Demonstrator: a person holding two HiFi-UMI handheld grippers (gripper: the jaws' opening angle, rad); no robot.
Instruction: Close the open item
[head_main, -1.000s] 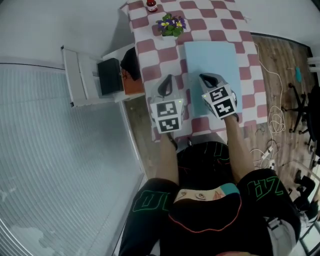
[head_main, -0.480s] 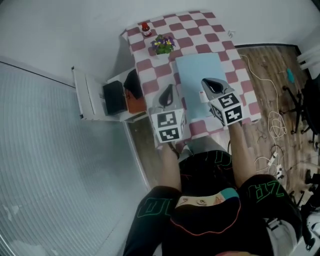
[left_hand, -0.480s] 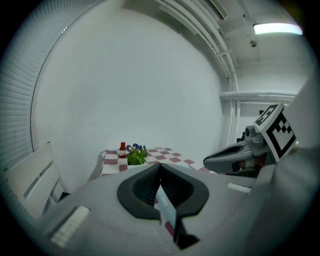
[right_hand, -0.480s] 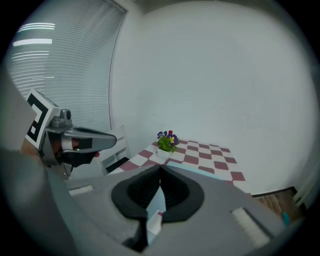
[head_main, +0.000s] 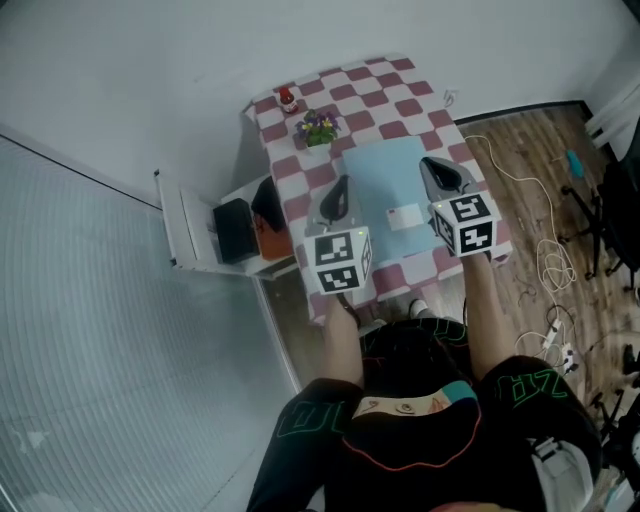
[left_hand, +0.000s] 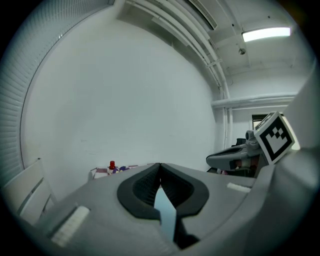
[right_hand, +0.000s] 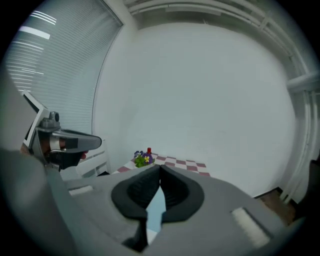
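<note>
Both forearms extend forward side by side over the near edge of the table. The left gripper and right gripper are held above the checkered cloth, pointing away from the person and slightly downward. On each gripper the jaw tips meet with nothing clamped between them. One light blue flat item lies on the table between and below the two grippers as a single flat rectangle, with its long axis running from the near table edge toward the far edge. One white card rests on it. One flower pot and one red bottle stand at the far end.
</note>
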